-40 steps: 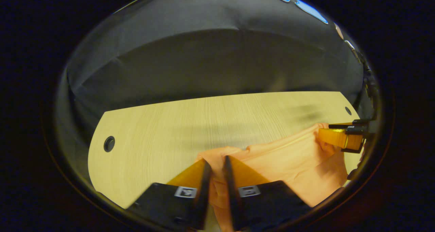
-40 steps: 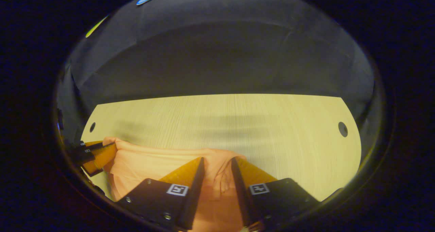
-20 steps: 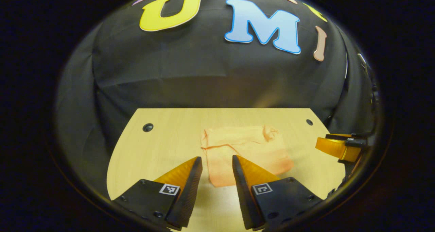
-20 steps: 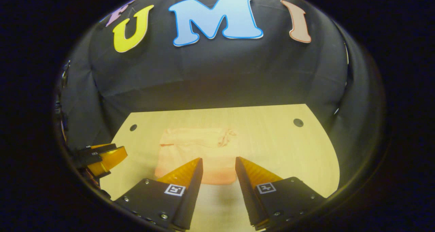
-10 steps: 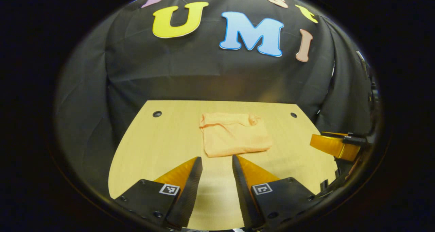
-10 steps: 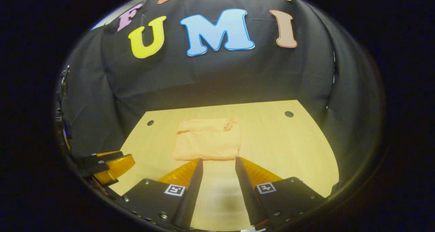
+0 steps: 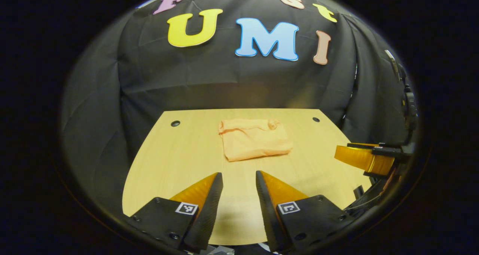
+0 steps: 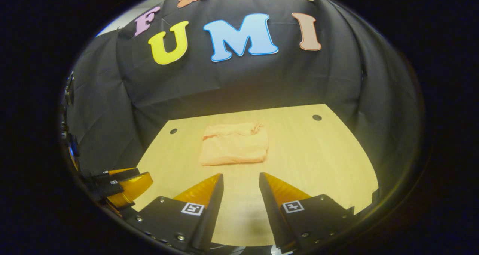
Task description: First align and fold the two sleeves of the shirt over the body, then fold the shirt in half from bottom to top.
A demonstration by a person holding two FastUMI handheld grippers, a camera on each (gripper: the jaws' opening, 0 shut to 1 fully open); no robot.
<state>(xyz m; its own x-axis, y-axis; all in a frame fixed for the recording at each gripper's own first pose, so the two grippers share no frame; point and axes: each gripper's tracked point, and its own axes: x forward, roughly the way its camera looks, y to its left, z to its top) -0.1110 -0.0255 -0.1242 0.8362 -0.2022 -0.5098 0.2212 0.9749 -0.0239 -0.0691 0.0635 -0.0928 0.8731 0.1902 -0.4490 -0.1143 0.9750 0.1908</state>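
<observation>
The peach-orange shirt (image 7: 254,139) lies folded into a compact rectangle on the far middle of the wooden table (image 7: 179,161); a small crumpled bit sticks up at its far right corner. In the right gripper view the same shirt (image 8: 235,143) lies well ahead of the fingers. My left gripper (image 7: 239,178) hovers open over the table's near part, holding nothing. My right gripper (image 8: 241,179) is open too, with nothing between its fingers. The right gripper (image 7: 365,158) shows at the right edge of the left gripper view, and the left gripper (image 8: 125,186) sits low left in the right gripper view.
The pale wooden table (image 8: 322,157) has round cable holes at its far corners (image 7: 175,123) (image 7: 316,119). Black cloth walls close in the booth behind and on both sides of the table.
Both grippers let go of the shirt and pulled back toward the near edge and upward. The shirt now lies folded on the table, farther from the fingers than half a second ago.
</observation>
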